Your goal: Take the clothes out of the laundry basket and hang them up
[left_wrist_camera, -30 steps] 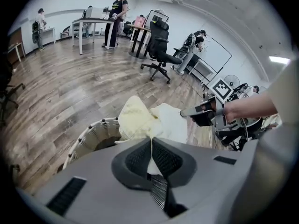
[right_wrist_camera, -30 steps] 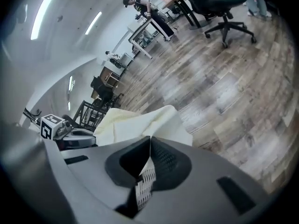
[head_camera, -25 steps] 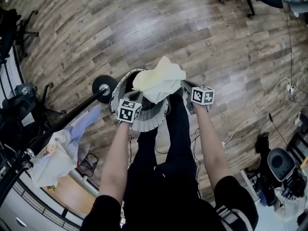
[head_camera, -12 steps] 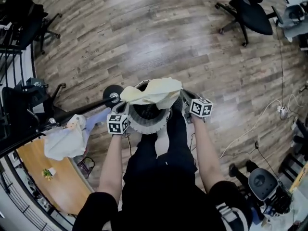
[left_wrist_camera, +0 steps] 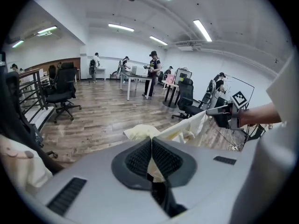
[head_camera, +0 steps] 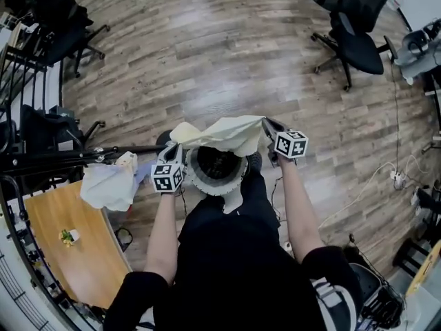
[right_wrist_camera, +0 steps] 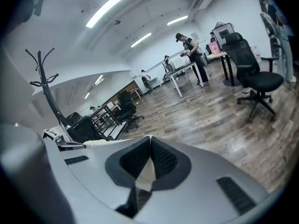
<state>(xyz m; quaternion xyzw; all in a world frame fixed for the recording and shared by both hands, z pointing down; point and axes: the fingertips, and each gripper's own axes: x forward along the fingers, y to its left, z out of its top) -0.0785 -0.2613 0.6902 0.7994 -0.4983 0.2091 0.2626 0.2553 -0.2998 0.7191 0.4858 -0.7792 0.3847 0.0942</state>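
Two claws: your left gripper [left_wrist_camera: 151,140] and right gripper [right_wrist_camera: 150,139] each clench one edge of the yellow garment [head_camera: 224,134].
Garment: stretched between them over the laundry basket [head_camera: 207,183].
Open room: wooden floor [head_camera: 207,61] ahead; clothes rack [head_camera: 69,156] near your left, office chair [head_camera: 358,43] far right.

Cloth [head_camera: 224,133] over basket [head_camera: 204,183]; rack [head_camera: 62,156] left of basket, seemingly bearing garment [head_camera: 107,187].

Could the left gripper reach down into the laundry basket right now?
Probably not. The left gripper has its jaws shut on the pale yellow garment, the right gripper grips the other end, and the cloth hangs stretched over the mouth of the laundry basket. It would need to let go first.
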